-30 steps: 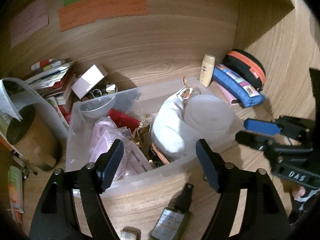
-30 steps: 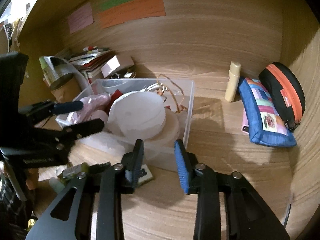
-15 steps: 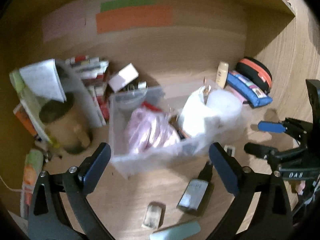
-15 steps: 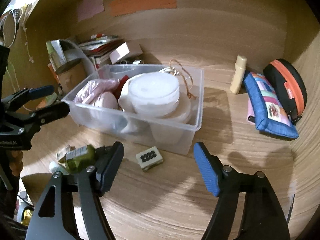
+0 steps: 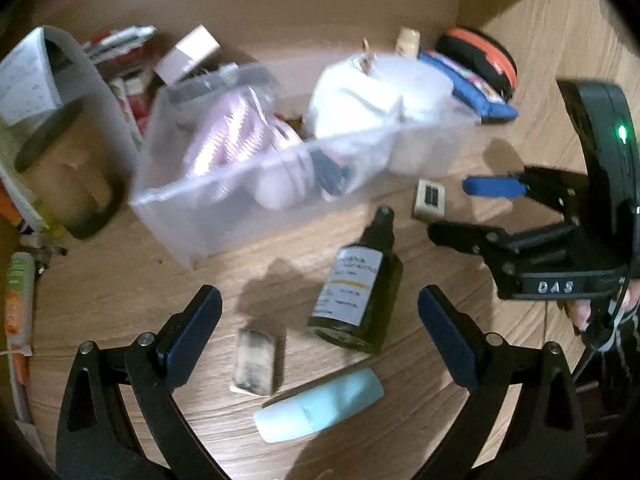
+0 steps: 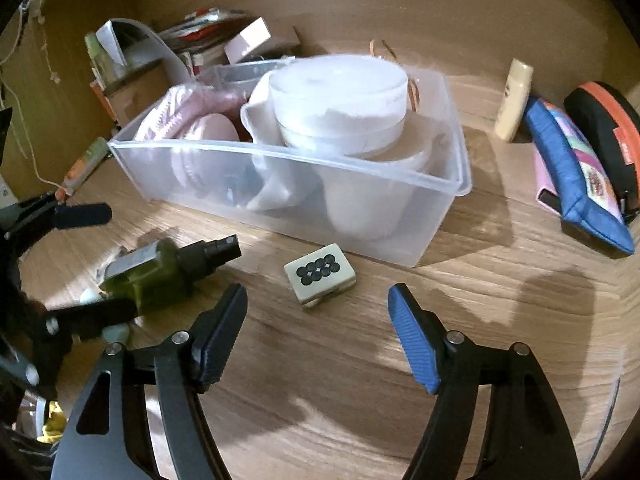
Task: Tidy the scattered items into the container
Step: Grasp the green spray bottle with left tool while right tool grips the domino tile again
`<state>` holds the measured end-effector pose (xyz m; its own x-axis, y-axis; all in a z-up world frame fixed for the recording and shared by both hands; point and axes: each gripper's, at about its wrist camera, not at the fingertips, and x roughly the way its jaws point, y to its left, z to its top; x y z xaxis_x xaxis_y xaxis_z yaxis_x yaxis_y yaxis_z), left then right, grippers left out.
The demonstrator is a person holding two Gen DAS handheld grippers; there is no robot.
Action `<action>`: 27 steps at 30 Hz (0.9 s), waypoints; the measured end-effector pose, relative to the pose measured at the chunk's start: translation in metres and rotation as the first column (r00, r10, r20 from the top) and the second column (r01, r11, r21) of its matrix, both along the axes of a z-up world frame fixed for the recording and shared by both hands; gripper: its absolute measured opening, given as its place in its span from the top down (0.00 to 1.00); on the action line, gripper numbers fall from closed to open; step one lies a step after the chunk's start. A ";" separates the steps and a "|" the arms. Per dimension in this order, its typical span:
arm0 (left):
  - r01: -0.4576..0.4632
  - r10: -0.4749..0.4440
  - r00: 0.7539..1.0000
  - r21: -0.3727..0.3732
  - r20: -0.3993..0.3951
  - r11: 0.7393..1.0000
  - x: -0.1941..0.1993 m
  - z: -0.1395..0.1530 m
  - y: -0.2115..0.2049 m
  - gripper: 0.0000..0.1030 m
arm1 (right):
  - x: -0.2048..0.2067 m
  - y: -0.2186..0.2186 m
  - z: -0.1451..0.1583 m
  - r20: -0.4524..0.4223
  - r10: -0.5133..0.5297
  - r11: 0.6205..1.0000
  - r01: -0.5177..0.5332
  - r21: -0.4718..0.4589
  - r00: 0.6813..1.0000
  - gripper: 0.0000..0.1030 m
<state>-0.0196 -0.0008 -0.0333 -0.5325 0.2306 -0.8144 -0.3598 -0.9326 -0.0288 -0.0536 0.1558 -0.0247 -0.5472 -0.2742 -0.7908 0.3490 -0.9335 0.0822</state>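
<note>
A clear plastic bin (image 5: 240, 200) (image 6: 440, 216) holds white tubs, a white cloth and pink packets. In front of it on the wooden desk lie a dark green spray bottle (image 5: 356, 292) (image 6: 160, 272), a mahjong tile (image 6: 320, 276) (image 5: 429, 198), a small worn block (image 5: 256, 360) and a pale blue tube (image 5: 320, 404). My left gripper (image 5: 320, 344) is open and empty, jaws either side of the bottle and block. My right gripper (image 6: 318, 336) is open and empty, just short of the tile; it also shows in the left wrist view (image 5: 472, 212).
A blue pouch (image 6: 576, 176), a black and orange case (image 6: 604, 132) and a cream bottle (image 6: 514, 100) lie right of the bin. A cardboard cup (image 5: 60, 176), papers and a small pink box (image 6: 248, 38) stand to the left. Wooden walls close the back and right.
Both grippers have pulled back from the bin and opened wide. The bottle, tile, block and tube on the desk have come into view in front of them.
</note>
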 end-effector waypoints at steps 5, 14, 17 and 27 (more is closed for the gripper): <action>0.041 -0.041 0.999 0.003 0.029 0.999 -0.004 -0.009 0.006 0.13 | -0.009 -0.007 -0.005 0.005 0.001 1.000 -0.001 0.022 1.000 0.32; 0.054 -0.056 0.996 0.031 0.064 0.998 -0.015 -0.022 0.007 0.49 | -0.014 -0.014 -0.007 -0.008 -0.008 0.998 0.009 0.061 1.000 0.52; 0.050 -0.052 0.997 0.040 0.052 0.998 -0.014 -0.022 0.007 0.58 | -0.013 -0.014 -0.006 -0.014 -0.010 0.998 0.010 0.062 1.000 0.64; 0.033 -0.032 0.999 0.080 -0.016 0.996 -0.004 -0.012 0.005 0.61 | 0.000 -0.008 0.002 -0.026 -0.012 1.000 0.013 0.009 1.000 0.64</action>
